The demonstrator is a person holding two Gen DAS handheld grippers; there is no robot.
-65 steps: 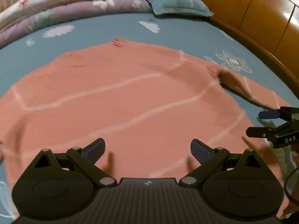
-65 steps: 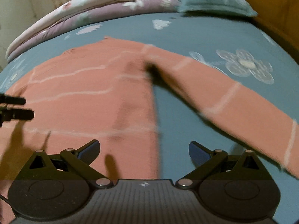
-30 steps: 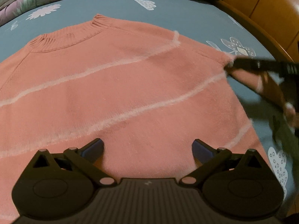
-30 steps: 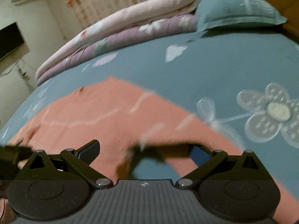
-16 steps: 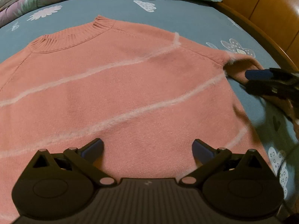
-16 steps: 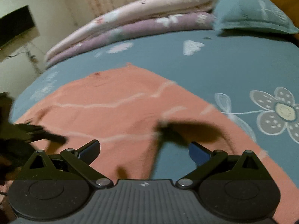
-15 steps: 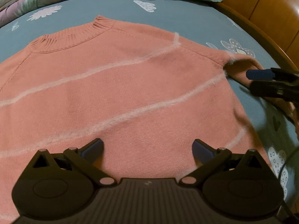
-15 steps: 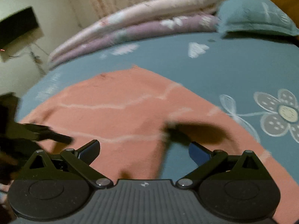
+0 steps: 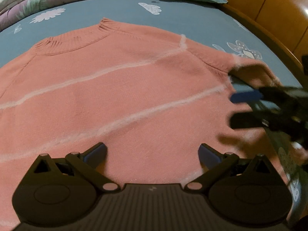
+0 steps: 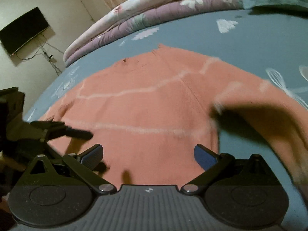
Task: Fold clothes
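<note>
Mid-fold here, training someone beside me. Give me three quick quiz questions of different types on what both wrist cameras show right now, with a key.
1. True or false: the left gripper is shut on the sweater.
2. Which lies at the far end of the bed? A) a folded towel B) stacked quilts C) a laundry basket
3. Fill in: the sweater is salmon pink with pale ____.

Key: 1 false, both the left gripper and the right gripper are open and hold nothing. 2 B. 3 stripes.

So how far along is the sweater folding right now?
Done: the sweater lies spread flat on the bed. In hand: nothing; both the left gripper and right gripper hover open. Left: every fold, starting perhaps with the right sleeve.
</note>
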